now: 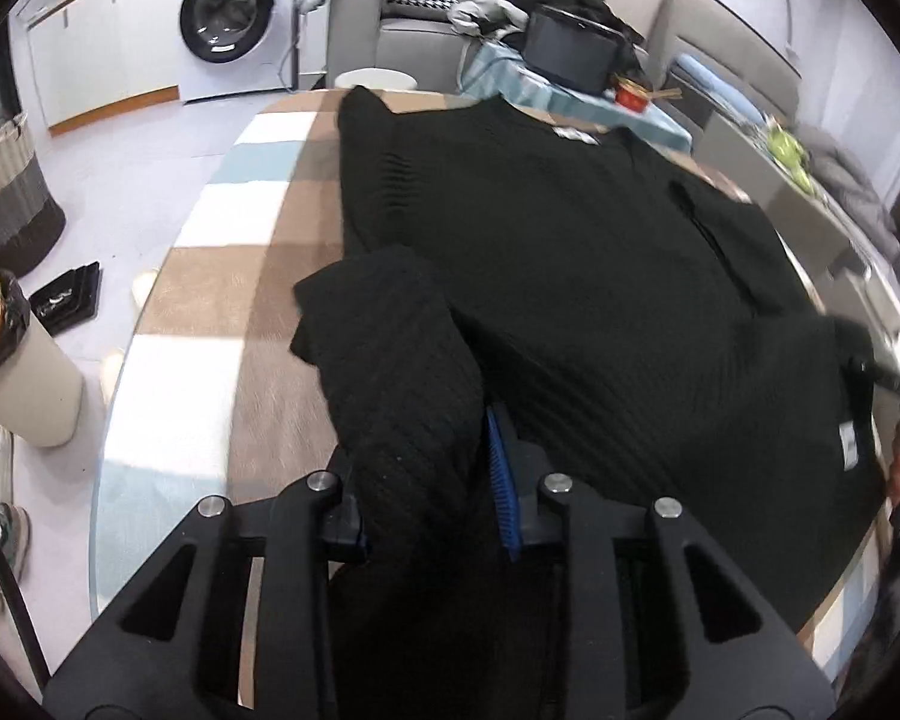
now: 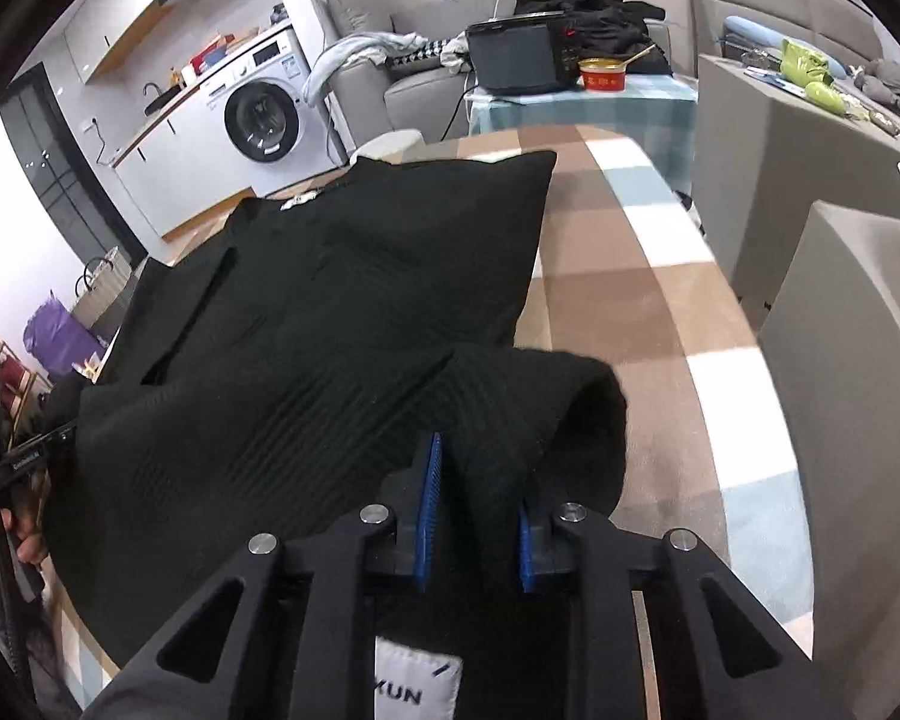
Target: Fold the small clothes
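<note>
- Black knit sweater [image 1: 570, 252] lies spread flat over most of the table [image 1: 210, 300]; collar end with a small white label [image 1: 573, 135] points away from the cameras, toward the far table edge.
- Table carries a checked cloth in brown, white and pale blue squares; bare cloth shows on both sides of the sweater.
- Sofa [image 2: 414, 90] with loose clothes on it, and a washing machine [image 2: 264, 114], stand in the background, well apart from the table.
- Small side table [image 2: 576, 105] with a pale blue cloth sits just beyond the far table edge; a dark boxy appliance [image 2: 519, 57] and a red bowl [image 2: 601, 73] stand on it.
- Near hem of the sweater is raised off the table at both corners; each raised corner hangs in a fold.
- Left hand-held gripper [image 1: 429, 480]: a thick fold of the sweater's near-left corner sits between its fingers. Right blue pad [image 1: 501, 468] visible against the knit; left pad hidden by fabric. Jaws stand narrowly apart with the cloth filling the gap, reads as gripping.
- Right hand-held gripper [image 2: 477, 510]: near-right corner bunched between both blue pads [image 2: 429, 498], knit touching each. Gripping the sweater.
- White tag [image 2: 417, 681] with dark lettering hangs below the right gripper; only partly legible.
</note>
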The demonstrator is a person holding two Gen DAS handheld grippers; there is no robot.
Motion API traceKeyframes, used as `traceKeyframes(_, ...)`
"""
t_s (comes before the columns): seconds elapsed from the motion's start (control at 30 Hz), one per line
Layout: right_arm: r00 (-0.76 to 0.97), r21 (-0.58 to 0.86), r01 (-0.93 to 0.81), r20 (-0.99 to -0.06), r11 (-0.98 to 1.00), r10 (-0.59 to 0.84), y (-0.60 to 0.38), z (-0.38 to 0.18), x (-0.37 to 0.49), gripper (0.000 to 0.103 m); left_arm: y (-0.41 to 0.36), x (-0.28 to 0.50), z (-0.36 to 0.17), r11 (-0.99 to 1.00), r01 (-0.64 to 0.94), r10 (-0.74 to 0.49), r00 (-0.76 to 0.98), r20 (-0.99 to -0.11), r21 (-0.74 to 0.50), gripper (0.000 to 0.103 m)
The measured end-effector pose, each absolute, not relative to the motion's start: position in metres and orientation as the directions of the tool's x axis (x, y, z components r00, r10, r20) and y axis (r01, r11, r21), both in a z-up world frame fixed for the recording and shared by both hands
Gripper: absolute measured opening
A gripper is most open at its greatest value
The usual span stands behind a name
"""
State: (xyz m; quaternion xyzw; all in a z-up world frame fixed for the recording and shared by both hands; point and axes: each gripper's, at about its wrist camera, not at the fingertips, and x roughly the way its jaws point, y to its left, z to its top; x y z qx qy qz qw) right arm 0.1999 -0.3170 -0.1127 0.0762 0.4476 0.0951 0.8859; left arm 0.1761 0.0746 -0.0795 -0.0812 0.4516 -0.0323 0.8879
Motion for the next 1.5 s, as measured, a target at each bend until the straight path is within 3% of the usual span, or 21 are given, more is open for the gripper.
traceKeyframes(0.17,0.572,0.228,-0.118,-0.78,0.967,0.254,-0.321,-0.115,0.189,0.02,0.081,0.152,-0.077,0.978,-0.045,-0.137,0.596,-0.792,-0.203,0.027)
traceKeyframes(0.3,0.559,0.267,-0.113,-0.779,0.957,0.283,-0.33,-0.113,0.186,0.025,0.095,0.135,-0.071,0.969,-0.096,-0.123,0.607,-0.785,-0.226,0.038)
traceKeyframes(0.37,0.564,0.263,-0.126,-0.774,0.957,0.287,-0.335,-0.109,0.178,0.03,0.103,0.12,-0.067,0.965,-0.111,-0.12,0.614,-0.78,-0.236,0.041)
traceKeyframes(0.43,0.575,0.254,-0.138,-0.766,0.957,0.287,-0.34,-0.106,0.167,0.049,0.109,0.108,-0.066,0.96,-0.123,-0.125,0.618,-0.776,-0.252,0.051)
traceKeyframes(0.47,0.575,0.249,-0.145,-0.767,0.958,0.286,-0.343,-0.106,0.161,0.053,0.111,0.1,-0.066,0.957,-0.125,-0.13,0.622,-0.772,-0.261,0.052)
traceKeyframes(0.67,0.565,0.244,-0.163,-0.771,0.956,0.293,-0.346,-0.115,0.146,0.054,0.112,0.079,-0.073,0.952,-0.129,-0.146,0.608,-0.781,-0.279,0.051)
traceKeyframes(0.7,0.567,0.235,-0.167,-0.772,0.957,0.289,-0.345,-0.116,0.148,0.054,0.111,0.079,-0.074,0.954,-0.127,-0.142,0.606,-0.782,-0.272,0.044)
traceKeyframes(0.73,0.567,0.227,-0.169,-0.774,0.959,0.283,-0.343,-0.118,0.149,0.052,0.11,0.078,-0.075,0.956,-0.129,-0.135,0.603,-0.786,-0.263,0.037)
traceKeyframes(0.77,0.565,0.22,-0.175,-0.776,0.96,0.281,-0.341,-0.12,0.15,0.046,0.109,0.079,-0.077,0.956,-0.128,-0.138,0.599,-0.789,-0.265,0.023)
traceKeyframes(0.83,0.566,0.214,-0.191,-0.773,0.958,0.286,-0.338,-0.119,0.15,0.008,0.107,0.077,-0.077,0.95,-0.117,-0.163,0.603,-0.781,-0.288,0.011)
traceKeyframes(0.87,0.576,0.213,-0.192,-0.766,0.958,0.285,-0.339,-0.117,0.147,0.005,0.105,0.073,-0.074,0.952,-0.109,-0.161,0.614,-0.772,-0.285,0.01)
traceKeyframes(1.2,0.743,0.265,-0.25,-0.564,0.931,0.36,-0.346,-0.043,0.095,0.003,0.107,0.044,-0.022,0.957,-0.062,-0.159,0.706,-0.69,-0.285,0.007)
traceKeyframes(1.4,0.675,0.244,-0.21,-0.664,0.947,0.321,-0.343,-0.067,0.115,0.003,0.12,0.04,-0.024,0.958,-0.095,-0.128,0.7,-0.702,-0.269,0.006)
traceKeyframes(1.5,0.611,0.281,-0.162,-0.724,0.946,0.32,-0.351,-0.095,0.123,0.008,0.123,0.04,-0.037,0.953,-0.114,-0.133,0.676,-0.725,-0.281,0.007)
